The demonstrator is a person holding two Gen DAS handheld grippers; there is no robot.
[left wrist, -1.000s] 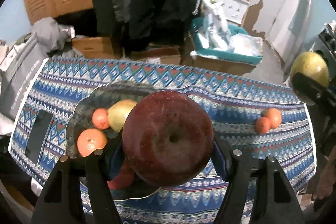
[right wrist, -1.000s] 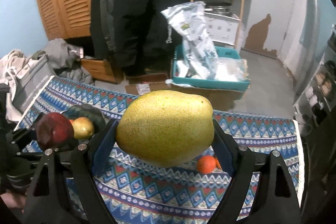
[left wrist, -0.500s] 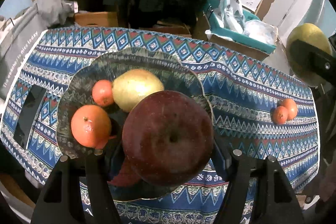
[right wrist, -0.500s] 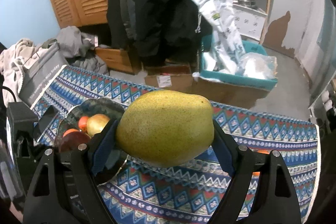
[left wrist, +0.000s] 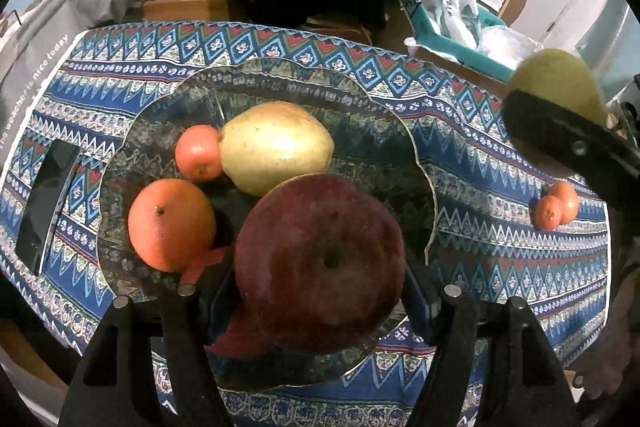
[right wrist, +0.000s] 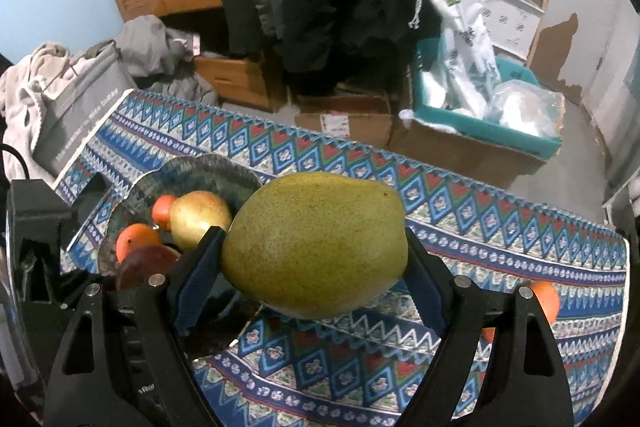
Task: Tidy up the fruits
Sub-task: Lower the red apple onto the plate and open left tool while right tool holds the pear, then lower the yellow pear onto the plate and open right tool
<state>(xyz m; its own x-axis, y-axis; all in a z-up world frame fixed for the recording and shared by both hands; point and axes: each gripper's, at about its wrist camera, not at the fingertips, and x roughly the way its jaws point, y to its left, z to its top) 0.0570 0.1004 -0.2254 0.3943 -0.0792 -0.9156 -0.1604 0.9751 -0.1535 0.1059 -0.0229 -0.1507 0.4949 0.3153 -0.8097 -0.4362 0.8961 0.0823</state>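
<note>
In the left wrist view, the left gripper [left wrist: 320, 267] is clamping a red apple [left wrist: 320, 263] about half-wide, hanging over a glass plate [left wrist: 280, 79] that is carrying an orange [left wrist: 171, 223], tangerine [left wrist: 198, 157] and pear [left wrist: 276, 147]. In the right wrist view, the right gripper [right wrist: 314, 255] is gripping a green pear [right wrist: 316, 243] above the patterned tablecloth [right wrist: 480, 211], beside the plate.

Glossy glass plate [left wrist: 280, 83], woven tablecloth [left wrist: 500, 247]

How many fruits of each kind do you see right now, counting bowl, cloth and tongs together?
Red apples: 2
Pears: 2
Orange: 1
Tangerines: 3
Total: 8
</note>
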